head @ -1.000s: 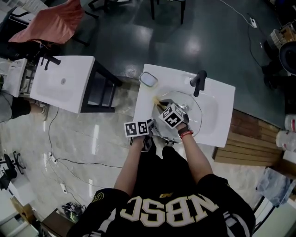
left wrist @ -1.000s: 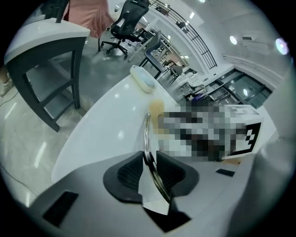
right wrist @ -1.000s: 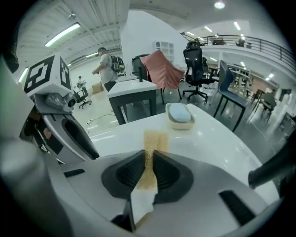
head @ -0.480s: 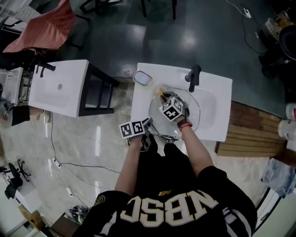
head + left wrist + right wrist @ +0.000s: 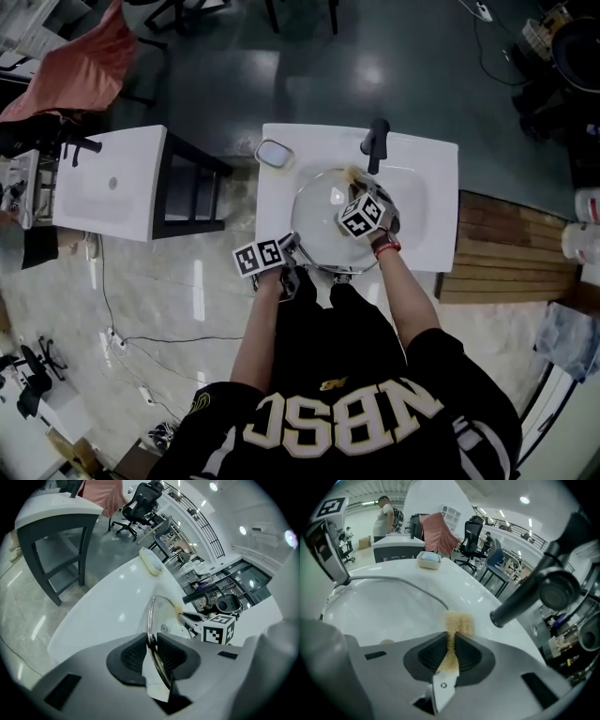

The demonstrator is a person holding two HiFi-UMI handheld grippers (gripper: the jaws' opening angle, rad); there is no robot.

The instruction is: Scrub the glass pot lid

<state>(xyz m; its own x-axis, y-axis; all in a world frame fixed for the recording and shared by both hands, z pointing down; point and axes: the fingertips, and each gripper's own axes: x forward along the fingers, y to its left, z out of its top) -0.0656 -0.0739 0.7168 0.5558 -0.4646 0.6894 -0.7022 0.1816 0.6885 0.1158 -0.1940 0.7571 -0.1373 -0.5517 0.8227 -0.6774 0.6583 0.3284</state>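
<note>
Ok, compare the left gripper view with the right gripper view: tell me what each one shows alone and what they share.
Left gripper view only: the left gripper clamped on the rim of the glass pot lid, with the right gripper seen from outside. Right gripper view only: the right gripper's jaws pinching the yellow sponge, and a person standing far behind. Both: the white sink, the lid, the black faucet and the soap dish.
</note>
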